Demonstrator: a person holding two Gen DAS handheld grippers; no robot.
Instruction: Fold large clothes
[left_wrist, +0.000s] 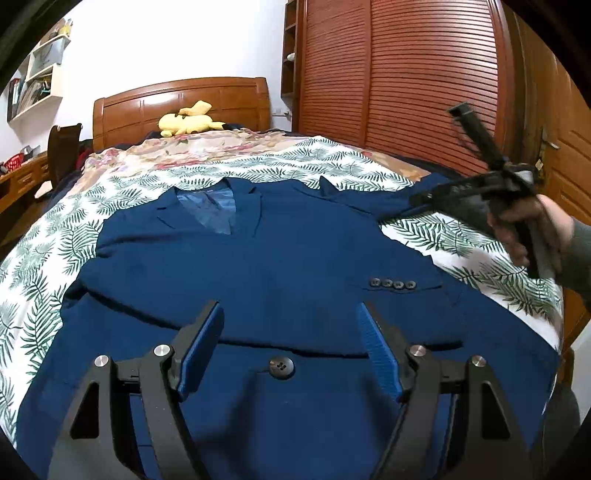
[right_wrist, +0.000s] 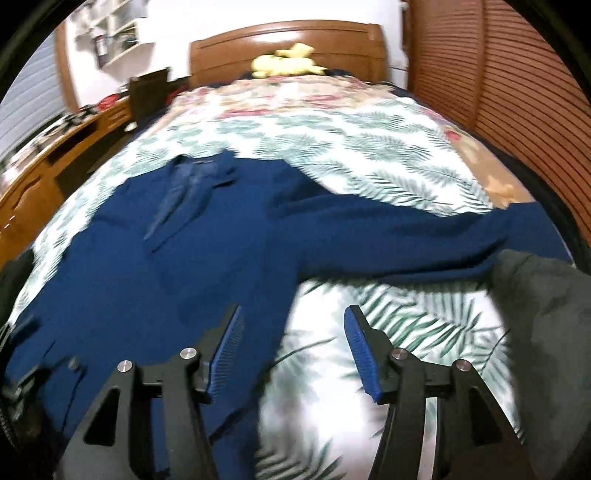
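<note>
Here the blue jacket lies face up on the bed, spread over the leaf-print cover so that its whole front can be reached before any fold is made. Its collar points toward the headboard and its hem lies nearest the person. One sleeve, the one with four small buttons at the cuff, is laid across the front of the jacket; this reads as a first fold already in place. The other sleeve stretches out sideways over the cover toward the wardrobe, and by my judgement it is the part waiting to be brought in.

The left gripper hovers low over the lower front of the jacket, just behind the big front button, pointing up the bed. Its jaws are spread wide and hold nothing.

The right gripper is out to the side, over the bare cover close beside the jacket's edge and short of the outstretched sleeve. Its jaws are likewise spread and empty. In the left wrist view the hand holding it is raised above the bed with the tool angled down toward that sleeve, which suggests a reach for it. The right wrist view is blurred, so fine detail there is uncertain.
</note>
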